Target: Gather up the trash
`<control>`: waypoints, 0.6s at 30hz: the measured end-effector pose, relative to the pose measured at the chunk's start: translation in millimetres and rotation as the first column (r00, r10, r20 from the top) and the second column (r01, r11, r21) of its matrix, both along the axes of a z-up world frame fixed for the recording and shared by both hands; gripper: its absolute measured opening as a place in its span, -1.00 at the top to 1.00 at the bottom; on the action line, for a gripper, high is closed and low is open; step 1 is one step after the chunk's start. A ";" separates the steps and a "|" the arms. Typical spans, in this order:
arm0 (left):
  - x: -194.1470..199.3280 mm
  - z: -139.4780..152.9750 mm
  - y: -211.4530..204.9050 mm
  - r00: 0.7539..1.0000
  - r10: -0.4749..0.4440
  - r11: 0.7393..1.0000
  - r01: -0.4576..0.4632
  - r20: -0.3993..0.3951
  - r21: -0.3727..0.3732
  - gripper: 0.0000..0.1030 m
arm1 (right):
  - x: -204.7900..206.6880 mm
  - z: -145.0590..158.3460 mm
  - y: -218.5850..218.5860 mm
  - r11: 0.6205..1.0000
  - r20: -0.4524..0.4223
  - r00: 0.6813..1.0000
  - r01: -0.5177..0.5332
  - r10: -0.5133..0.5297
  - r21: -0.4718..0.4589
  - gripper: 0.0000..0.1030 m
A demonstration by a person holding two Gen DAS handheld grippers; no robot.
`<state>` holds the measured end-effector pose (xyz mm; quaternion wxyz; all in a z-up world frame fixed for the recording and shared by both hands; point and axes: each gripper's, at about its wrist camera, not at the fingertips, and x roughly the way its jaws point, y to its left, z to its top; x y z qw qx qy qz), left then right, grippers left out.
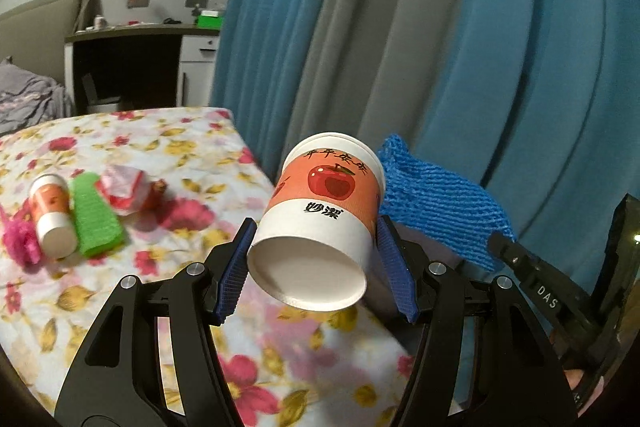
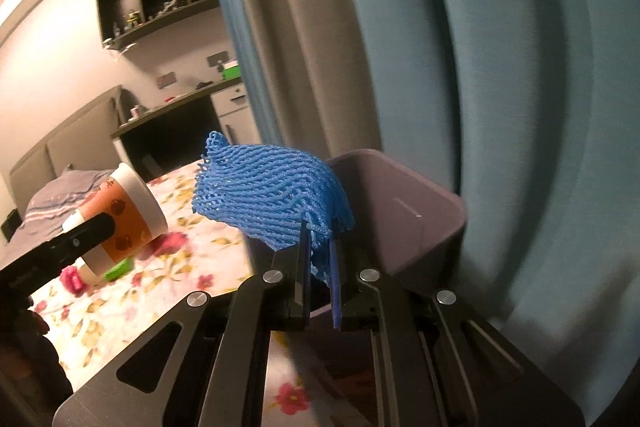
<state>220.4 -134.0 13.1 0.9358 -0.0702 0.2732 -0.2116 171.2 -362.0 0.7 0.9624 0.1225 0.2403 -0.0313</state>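
Past the bed's (image 1: pixel 120 147) right edge, a paper cup (image 1: pixel 320 223) hung clamped between the left tool's (image 1: pixel 316 263) pads, beside blue foam netting (image 2: pixel 268 195) pinched in the narrow right tool (image 2: pixel 320 267). Both seemed bound for the grey bin (image 2: pixel 404 203); next, each needed carrying over its rim and releasing.

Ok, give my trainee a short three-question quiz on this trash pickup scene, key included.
1. True or false: the left gripper is shut on a paper cup.
2. What does the right gripper hold? A) green foam net B) blue foam net C) pink foam net
3. Fill in: behind the right gripper stands a purple ____, beside the flowered bedspread.

Key:
1. True.
2. B, the blue foam net.
3. Bin. A second cup, a green foam net and a wrapper lie on the bedspread.
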 end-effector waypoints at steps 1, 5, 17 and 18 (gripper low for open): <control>2.9 -1.2 -4.1 1.000 -0.009 1.000 0.009 -0.001 -0.003 -0.16 | 0.9 -1.0 -3.1 1.000 -0.004 1.000 0.010 -0.010 0.000 0.83; 13.8 -8.6 -19.7 0.999 -0.034 0.999 0.033 -0.012 -0.012 -0.16 | 6.7 -5.9 -11.3 0.998 -0.022 0.998 0.055 -0.055 -0.012 0.83; 39.5 -28.6 -50.1 0.993 -0.098 0.995 0.096 -0.061 -0.040 -0.16 | 31.6 -22.1 -12.4 0.994 -0.086 0.991 0.098 -0.101 -0.040 0.82; 41.5 -30.7 -52.0 0.992 -0.103 0.994 0.101 -0.066 -0.041 -0.16 | 34.9 -24.3 -11.6 0.995 -0.092 0.991 0.092 -0.095 -0.036 0.82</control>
